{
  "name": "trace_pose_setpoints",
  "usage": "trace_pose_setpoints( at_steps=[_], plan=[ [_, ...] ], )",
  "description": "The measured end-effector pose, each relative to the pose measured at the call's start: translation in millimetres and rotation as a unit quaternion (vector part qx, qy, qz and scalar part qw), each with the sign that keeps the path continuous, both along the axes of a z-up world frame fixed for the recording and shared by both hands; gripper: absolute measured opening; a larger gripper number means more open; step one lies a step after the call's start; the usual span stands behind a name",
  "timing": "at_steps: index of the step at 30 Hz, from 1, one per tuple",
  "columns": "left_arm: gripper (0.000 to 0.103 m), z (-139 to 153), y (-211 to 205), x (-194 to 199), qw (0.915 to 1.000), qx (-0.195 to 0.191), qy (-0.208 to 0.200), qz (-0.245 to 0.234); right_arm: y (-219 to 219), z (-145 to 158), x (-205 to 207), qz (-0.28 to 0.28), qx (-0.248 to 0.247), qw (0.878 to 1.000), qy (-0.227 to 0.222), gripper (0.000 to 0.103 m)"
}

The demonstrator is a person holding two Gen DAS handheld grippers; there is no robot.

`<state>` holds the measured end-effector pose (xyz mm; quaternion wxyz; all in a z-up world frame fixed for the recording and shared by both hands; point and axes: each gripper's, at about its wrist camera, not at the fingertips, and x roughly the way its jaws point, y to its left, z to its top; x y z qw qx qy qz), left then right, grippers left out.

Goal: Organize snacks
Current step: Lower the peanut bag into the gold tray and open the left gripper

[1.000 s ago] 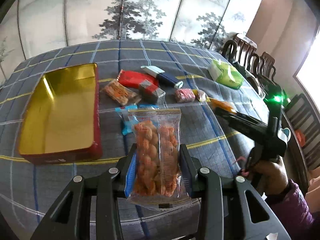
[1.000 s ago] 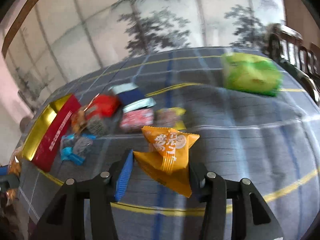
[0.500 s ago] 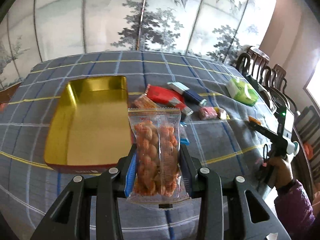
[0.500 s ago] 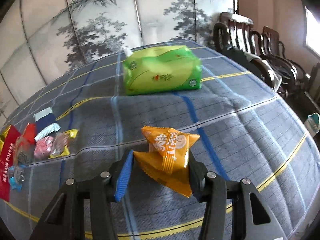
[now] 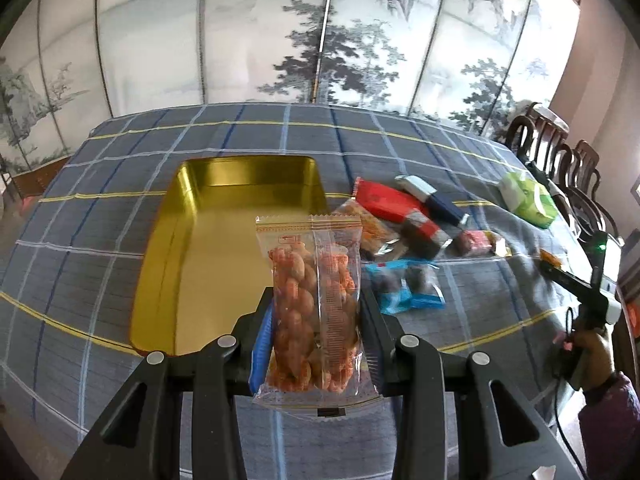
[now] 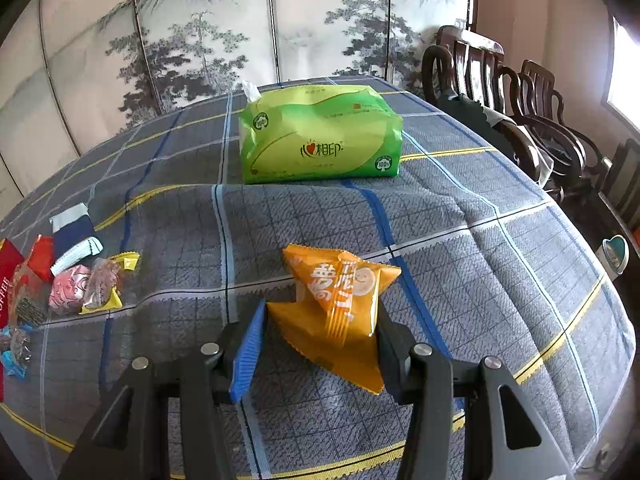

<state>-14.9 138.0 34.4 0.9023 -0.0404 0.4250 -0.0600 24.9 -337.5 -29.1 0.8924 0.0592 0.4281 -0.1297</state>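
While the left gripper (image 5: 316, 316) clamps a clear packet of orange peanuts (image 5: 314, 312) between its pads, the packet stands upright, its crimped top edge printed in orange and its lower seal hanging below the fingers. Seen from the left wrist, the packet is held above the near right corner of the gold tin (image 5: 208, 256), a shallow rectangular tray with a shiny yellow inside that lies open on the blue plaid tablecloth (image 5: 400, 148). Just to the right of the tin sits a loose cluster of snacks: a red packet (image 5: 386, 200), a navy and white packet (image 5: 432, 198) and a blue-wrapped sweet (image 5: 404, 288). Well to the right of the tin, the right gripper (image 6: 320, 320) is closed on an orange triangular snack pouch (image 6: 336, 304) with white characters, pinched by its sides and raised off the cloth. A green tissue pack (image 6: 320, 136) lies beyond that pouch, farther from the tin.
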Motion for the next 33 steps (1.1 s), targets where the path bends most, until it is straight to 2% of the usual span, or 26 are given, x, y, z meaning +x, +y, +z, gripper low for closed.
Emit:
trace_pose_setpoints(
  at_steps=[17, 33],
  plan=[
    [0.036, -8.3, 39.2, 54.4, 0.9984, 0.053, -0.006, 0.021, 7.8, -2.5, 5.1, -0.001, -0.020, 1.000, 0.013, 0.051],
    [0.036, -34.4, 63.6, 118.0, 0.9954, 0.088, 0.037, 0.014, 7.9, -3.1, 4.8, -0.002, -0.023, 1.000, 0.013, 0.051]
  ],
)
